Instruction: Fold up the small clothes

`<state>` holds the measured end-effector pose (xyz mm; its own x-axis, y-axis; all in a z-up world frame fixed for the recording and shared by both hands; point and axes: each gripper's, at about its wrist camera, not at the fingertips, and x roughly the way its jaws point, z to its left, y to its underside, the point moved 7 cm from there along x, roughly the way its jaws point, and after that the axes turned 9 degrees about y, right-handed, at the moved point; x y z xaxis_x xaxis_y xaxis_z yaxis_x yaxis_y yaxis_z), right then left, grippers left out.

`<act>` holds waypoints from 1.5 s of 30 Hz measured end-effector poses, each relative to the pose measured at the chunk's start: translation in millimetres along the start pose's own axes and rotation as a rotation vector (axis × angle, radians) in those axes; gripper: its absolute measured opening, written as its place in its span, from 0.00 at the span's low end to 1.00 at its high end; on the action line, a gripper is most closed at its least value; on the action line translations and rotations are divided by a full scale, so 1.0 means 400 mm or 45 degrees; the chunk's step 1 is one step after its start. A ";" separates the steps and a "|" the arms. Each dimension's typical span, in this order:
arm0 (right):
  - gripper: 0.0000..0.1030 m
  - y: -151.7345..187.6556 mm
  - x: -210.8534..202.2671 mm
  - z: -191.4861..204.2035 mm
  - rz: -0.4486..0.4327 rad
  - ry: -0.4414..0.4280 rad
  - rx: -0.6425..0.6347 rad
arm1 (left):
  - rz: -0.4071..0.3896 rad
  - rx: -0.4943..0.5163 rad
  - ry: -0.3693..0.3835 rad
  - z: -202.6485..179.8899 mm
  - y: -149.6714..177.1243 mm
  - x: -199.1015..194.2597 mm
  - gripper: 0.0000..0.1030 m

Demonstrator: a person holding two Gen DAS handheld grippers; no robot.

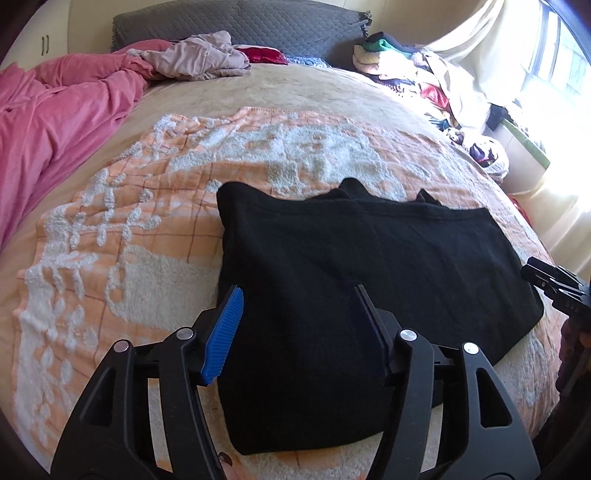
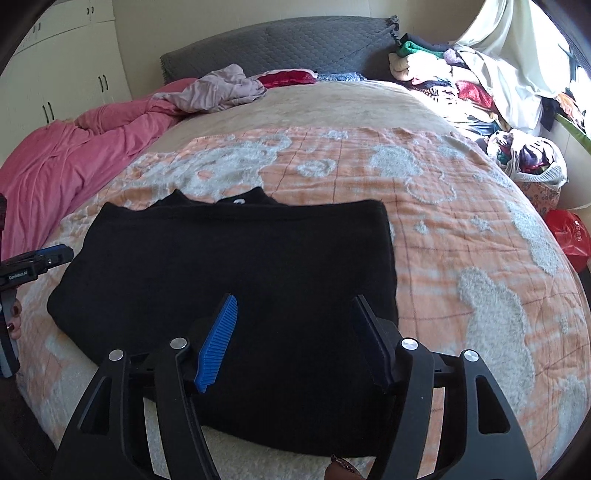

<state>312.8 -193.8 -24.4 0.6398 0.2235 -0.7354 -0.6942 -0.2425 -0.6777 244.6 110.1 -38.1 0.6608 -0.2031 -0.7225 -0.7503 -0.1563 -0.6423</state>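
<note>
A black garment lies folded flat on the orange and white towel on the bed; it also shows in the right wrist view, its neckline at the far edge. My left gripper is open and empty, hovering over the garment's near left part. My right gripper is open and empty over the garment's near right part. Each gripper's side shows at the edge of the other's view: the right one, the left one.
A pink duvet lies bunched at the left. A pale crumpled garment and a red cloth lie near the grey headboard. A pile of clothes and a red bag are at the right.
</note>
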 end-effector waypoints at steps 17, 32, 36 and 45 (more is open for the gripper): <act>0.87 0.077 -0.073 0.149 -0.053 -0.071 -0.060 | 0.054 -0.059 -0.044 0.024 0.068 -0.018 0.64; 0.94 0.112 -0.105 0.454 -0.134 -0.143 -0.414 | -0.021 -0.115 -0.141 0.100 0.025 -0.077 0.91; 0.94 0.131 -0.090 0.530 -0.133 -0.124 -0.526 | -0.029 -0.144 -0.150 0.127 0.013 -0.084 0.91; 0.94 0.140 -0.018 0.645 -0.125 -0.013 -0.722 | -0.044 -0.170 -0.214 0.168 -0.008 -0.081 0.91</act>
<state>184.2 34.4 -57.0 0.6872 0.2787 -0.6709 -0.3448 -0.6877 -0.6389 226.6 182.1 -29.7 0.6713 -0.0334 -0.7405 -0.7157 -0.2892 -0.6357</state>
